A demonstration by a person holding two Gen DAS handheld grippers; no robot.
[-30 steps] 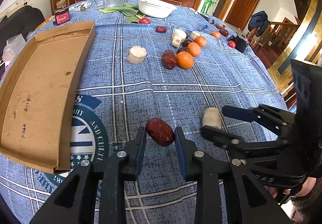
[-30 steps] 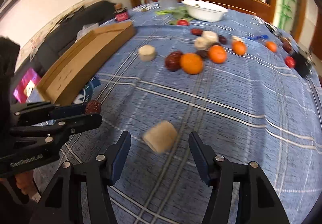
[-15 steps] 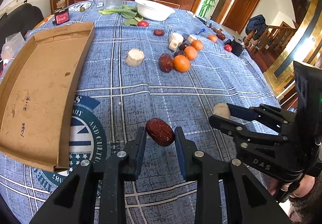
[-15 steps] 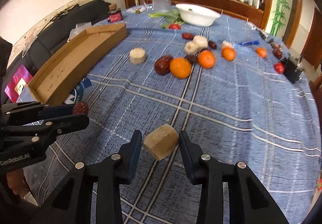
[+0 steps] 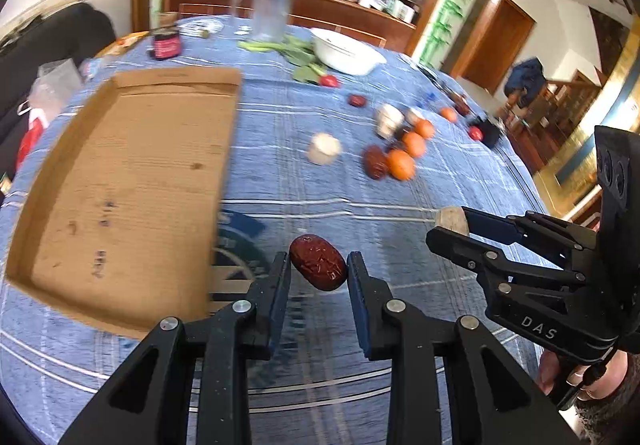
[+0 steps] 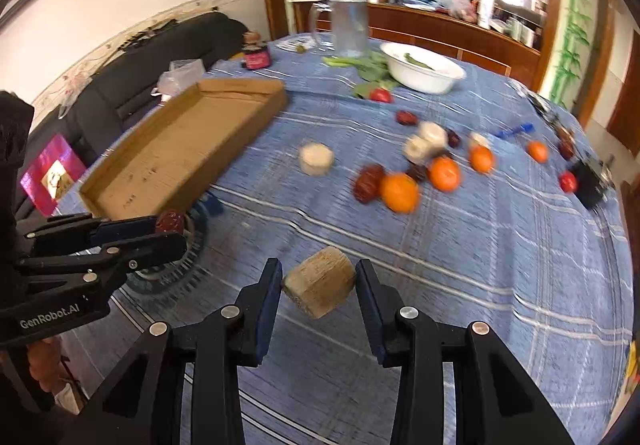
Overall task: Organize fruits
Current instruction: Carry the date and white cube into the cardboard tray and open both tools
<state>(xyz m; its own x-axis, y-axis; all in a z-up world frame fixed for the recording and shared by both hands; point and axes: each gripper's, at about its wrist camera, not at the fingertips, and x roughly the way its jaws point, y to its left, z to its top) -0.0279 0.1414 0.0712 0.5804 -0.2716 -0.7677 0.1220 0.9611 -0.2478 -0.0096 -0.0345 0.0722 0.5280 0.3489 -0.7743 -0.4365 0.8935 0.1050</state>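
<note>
My left gripper (image 5: 319, 267) is shut on a dark red date (image 5: 318, 262) and holds it above the blue cloth, just right of the cardboard tray (image 5: 120, 181). My right gripper (image 6: 319, 283) is shut on a pale beige cut chunk (image 6: 320, 287), lifted off the table. The right gripper also shows in the left wrist view (image 5: 452, 227), and the left gripper in the right wrist view (image 6: 170, 227). The tray (image 6: 180, 149) lies empty at the left. Oranges (image 6: 400, 192), dates (image 6: 366, 183) and pale chunks (image 6: 316, 159) lie scattered mid-table.
A white bowl (image 6: 424, 69), green leaves (image 6: 360, 65), a glass pitcher (image 6: 350, 27) and a red-labelled jar (image 6: 256, 55) stand at the far side. Small tomatoes (image 6: 568, 181) and a black object (image 6: 592, 181) lie at the right. A dark sofa (image 6: 140, 57) stands beyond the left edge.
My right gripper closed on the pale chunk and lifted it. Both grippers rose and swung left toward the cardboard tray, the left still holding the date.
</note>
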